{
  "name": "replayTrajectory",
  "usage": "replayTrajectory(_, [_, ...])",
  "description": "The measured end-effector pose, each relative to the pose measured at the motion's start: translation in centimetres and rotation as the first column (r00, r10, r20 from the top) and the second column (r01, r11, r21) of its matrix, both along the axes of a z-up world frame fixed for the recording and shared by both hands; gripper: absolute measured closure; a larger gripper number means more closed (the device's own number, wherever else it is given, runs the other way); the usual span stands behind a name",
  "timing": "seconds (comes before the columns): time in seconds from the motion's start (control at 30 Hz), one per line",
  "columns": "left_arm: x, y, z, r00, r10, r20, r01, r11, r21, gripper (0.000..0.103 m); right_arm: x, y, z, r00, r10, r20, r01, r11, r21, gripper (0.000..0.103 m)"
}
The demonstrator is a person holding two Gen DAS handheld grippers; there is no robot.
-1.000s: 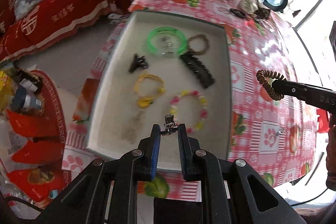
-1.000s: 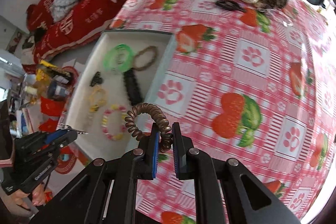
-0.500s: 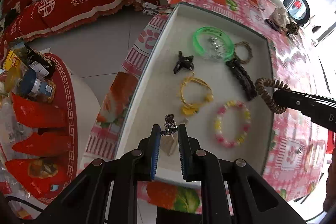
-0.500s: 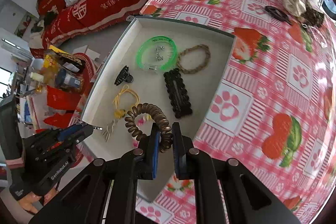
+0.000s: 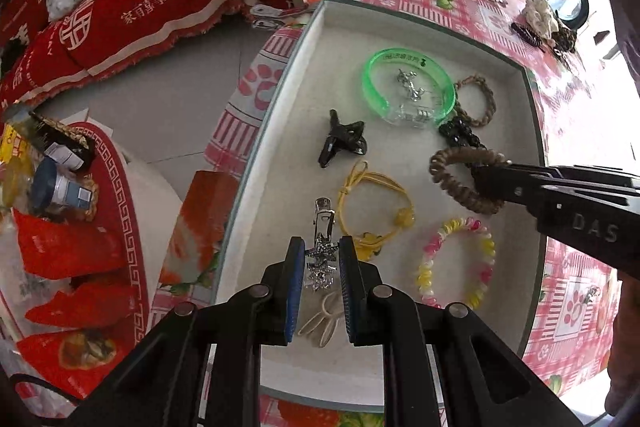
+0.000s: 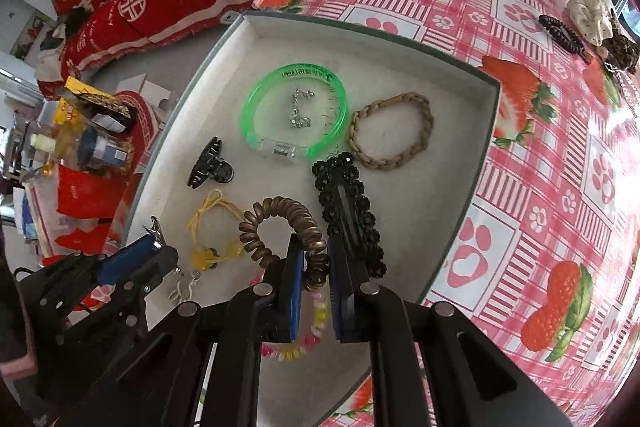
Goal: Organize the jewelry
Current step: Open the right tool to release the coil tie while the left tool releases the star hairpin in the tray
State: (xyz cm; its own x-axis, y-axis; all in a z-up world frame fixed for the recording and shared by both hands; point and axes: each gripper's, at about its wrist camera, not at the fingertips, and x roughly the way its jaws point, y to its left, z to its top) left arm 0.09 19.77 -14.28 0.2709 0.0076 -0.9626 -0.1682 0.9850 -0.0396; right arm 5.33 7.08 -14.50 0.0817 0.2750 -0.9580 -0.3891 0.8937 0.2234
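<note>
- The left gripper (image 5: 319,259), at the lower middle of the left wrist view, has its blue-padded fingers closed narrowly on a small silver hair clip (image 5: 323,227), held above the near end of a shallow white tray (image 5: 276,131).
- The right gripper (image 6: 315,267), at the lower middle of the right wrist view, pinches a brown spiral hair tie (image 6: 280,227), also over the tray; in the left wrist view it enters from the right edge.
- Lying in the tray: a green translucent bangle (image 6: 296,115) at its far end with small silver pieces (image 6: 300,109) inside the ring, a braided tan bracelet (image 6: 392,131) just right of it, and a black studded hair clip (image 6: 348,211) below both.
- A small black claw clip (image 5: 342,141) sits left of centre, a yellow cord bracelet (image 5: 376,207) below it, and a pink and yellow bead bracelet (image 5: 456,263) at the lower right.
- The tray rests on a pink checked tablecloth (image 6: 560,167) printed with strawberries and paw marks.
- At the upper right of the cloth lie a cream scrunchie (image 6: 592,15) and a dark hair tie (image 6: 560,33).
</note>
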Motion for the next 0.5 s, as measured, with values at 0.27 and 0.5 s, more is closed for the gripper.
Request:
replayTrajectory(0.27, [0.1, -0.7, -0.9, 0.999, -0.026, -0.025, 0.026, 1.0, 0.007, 0.079, 0.0, 0.8, -1.5, 0.999, 0.021, -0.03, -0.022, 0.999, -0.027, 0.09])
replayTrajectory(0.5, [0.1, -0.8, -0.6, 0.999, -0.022, -0.032, 0.022, 1.0, 0.014, 0.079, -0.3, 0.9, -1.4, 0.999, 0.028, -0.047, -0.028, 1.0, -0.009, 0.084])
